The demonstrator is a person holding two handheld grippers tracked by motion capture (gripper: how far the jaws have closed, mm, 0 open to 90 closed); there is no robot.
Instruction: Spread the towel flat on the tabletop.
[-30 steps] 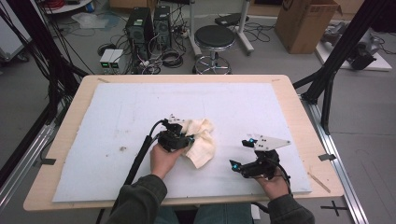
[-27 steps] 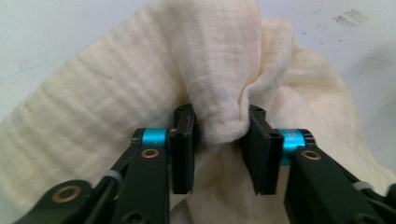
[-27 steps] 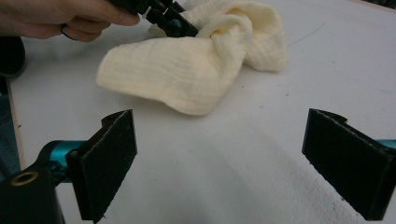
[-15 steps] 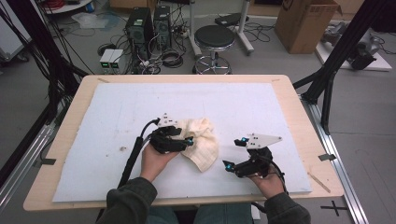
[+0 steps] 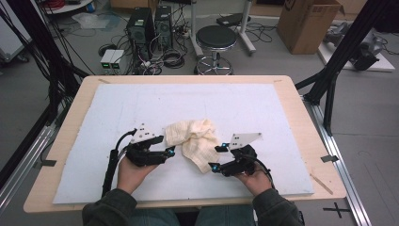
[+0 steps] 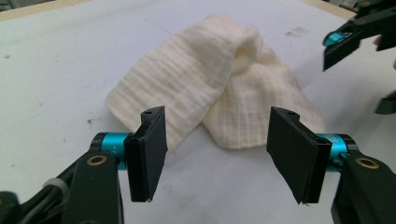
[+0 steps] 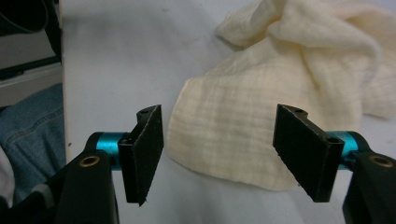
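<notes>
Cloth (image 5: 194, 140) is lying crumpled between both gaping, empty tongs, right tongs (image 5: 215, 158) closing just beside its near edge, left tongs (image 5: 171, 151) having just opened.

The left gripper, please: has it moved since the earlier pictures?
Yes. In the high view the left gripper has drawn back leftward off the cloth, toward the table's left edge.

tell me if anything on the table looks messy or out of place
The cream cloth lies bunched and folded over itself on the white mat, not spread flat. Small dark specks mark the mat near it. Both the left gripper and right gripper sit open beside it, not touching.
</notes>
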